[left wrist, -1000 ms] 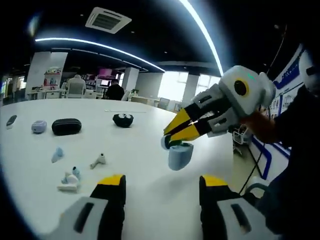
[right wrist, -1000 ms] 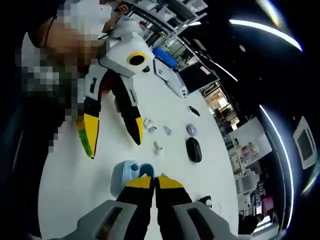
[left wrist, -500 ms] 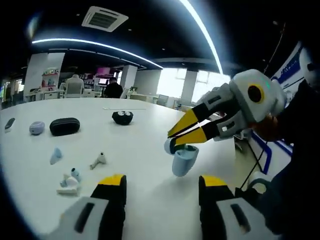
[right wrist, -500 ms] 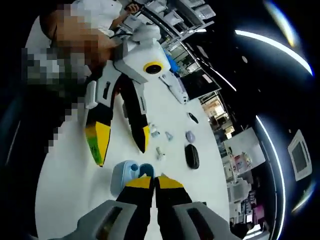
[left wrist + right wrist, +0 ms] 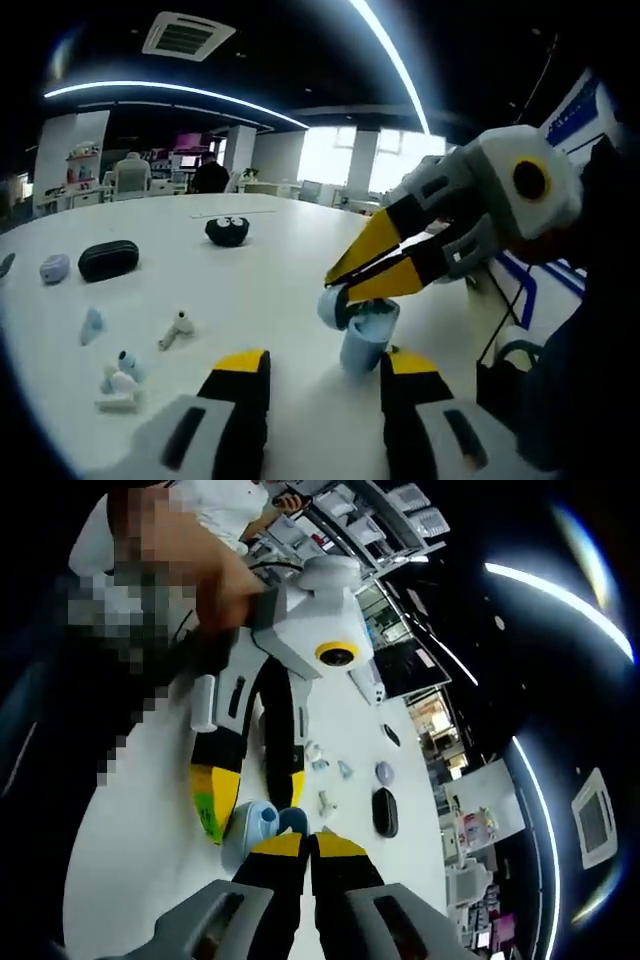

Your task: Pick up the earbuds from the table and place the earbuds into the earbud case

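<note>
Left gripper view: left claw spread apart over white tabletop, open pale-blue earbud case just ahead, right claw tips at its rim, loose earbuds left; right gripper view: right claw pressed together at case, left claw flanking it.

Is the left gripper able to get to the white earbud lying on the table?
Probably yes. The white earbud lies in the open on the table, ahead of the open left gripper, with nothing between them.

The earbud case was pale blue, the table white, and both grippers' jaws yellow-and-black.
</note>
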